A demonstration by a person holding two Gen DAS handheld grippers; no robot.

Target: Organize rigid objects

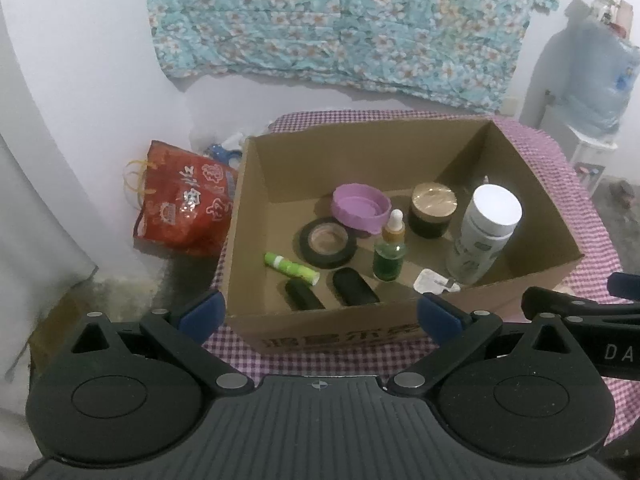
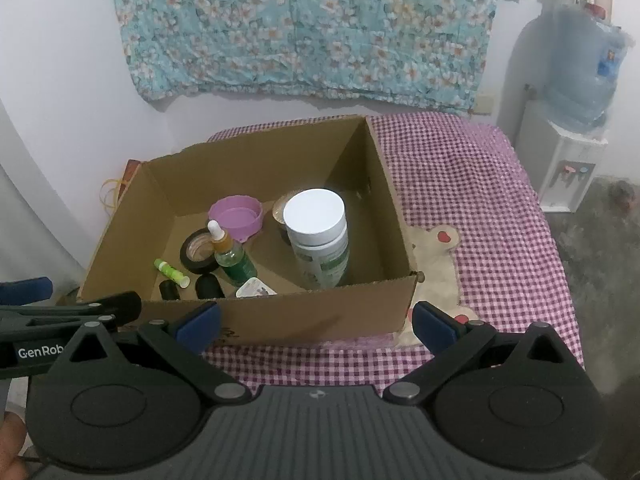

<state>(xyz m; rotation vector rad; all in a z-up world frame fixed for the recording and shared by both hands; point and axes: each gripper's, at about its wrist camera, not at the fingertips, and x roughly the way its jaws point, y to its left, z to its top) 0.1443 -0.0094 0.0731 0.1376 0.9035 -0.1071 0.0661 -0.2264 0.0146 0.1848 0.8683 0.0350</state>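
Note:
An open cardboard box (image 1: 400, 322) (image 2: 280, 316) stands on a purple checked cloth (image 2: 480, 184). Inside it are a white bottle (image 1: 486, 232) (image 2: 318, 236), a green dropper bottle (image 1: 390, 250) (image 2: 232, 256), a purple lid (image 1: 360, 208) (image 2: 236, 218), a roll of black tape (image 1: 328, 242) (image 2: 196, 254), a gold-lidded jar (image 1: 433, 210), a green tube (image 1: 290, 267) (image 2: 171, 273), two black items (image 1: 354, 286) (image 1: 304, 294) and a small white packet (image 1: 434, 281). My left gripper (image 1: 320, 314) and right gripper (image 2: 316, 322) are open and empty, held just before the box's near wall.
A red bag (image 1: 184, 200) sits on the floor left of the table. A water dispenser (image 2: 568, 120) stands at the right. A floral cloth (image 2: 312, 28) hangs on the wall behind. A bear patch (image 2: 436, 264) is on the cloth right of the box.

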